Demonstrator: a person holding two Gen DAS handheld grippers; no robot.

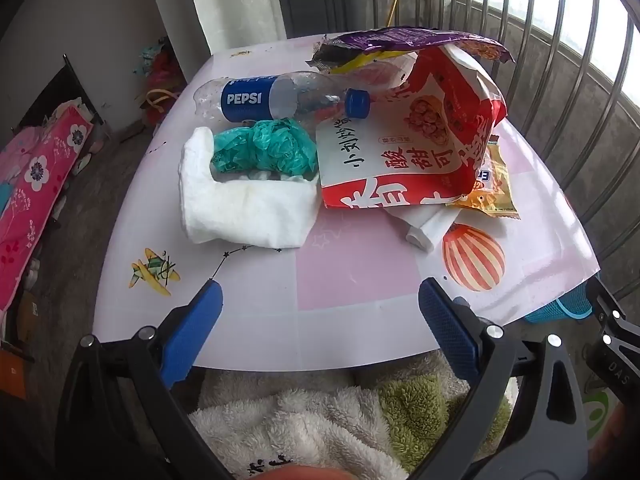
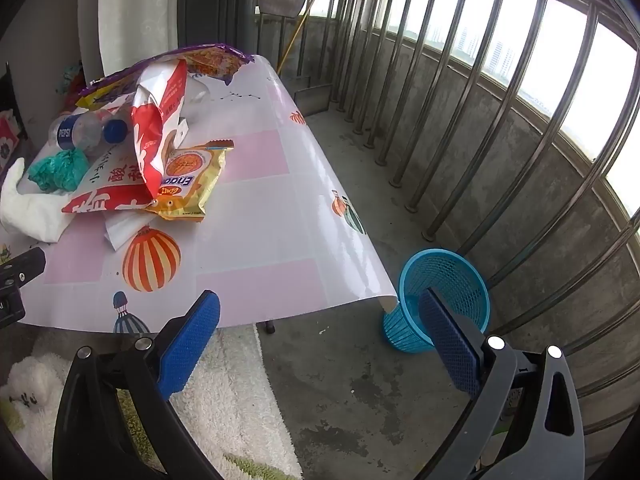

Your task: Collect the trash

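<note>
Trash lies piled on the table (image 1: 352, 328): an empty Pepsi bottle (image 1: 276, 96) on its side, a crumpled teal bag (image 1: 266, 148), a white tissue wad (image 1: 244, 208), a big red-and-white snack bag (image 1: 416, 144), a yellow snack packet (image 1: 494, 188) and a purple bag (image 1: 404, 40) behind. My left gripper (image 1: 320, 300) hovers open over the table's near edge, short of the pile, nothing between its blue pads. My right gripper (image 2: 320, 312) is open over the table's right corner and floor, empty. A blue mesh bin (image 2: 444, 296) stands on the floor beside the table corner.
A metal railing (image 2: 480, 120) and concrete wall run along the right. A fluffy white and green rug (image 2: 224, 400) lies below the table's near edge. Bedding with pink flowers (image 1: 36, 184) sits at far left. The table (image 2: 260, 240) has bare surface right of the pile.
</note>
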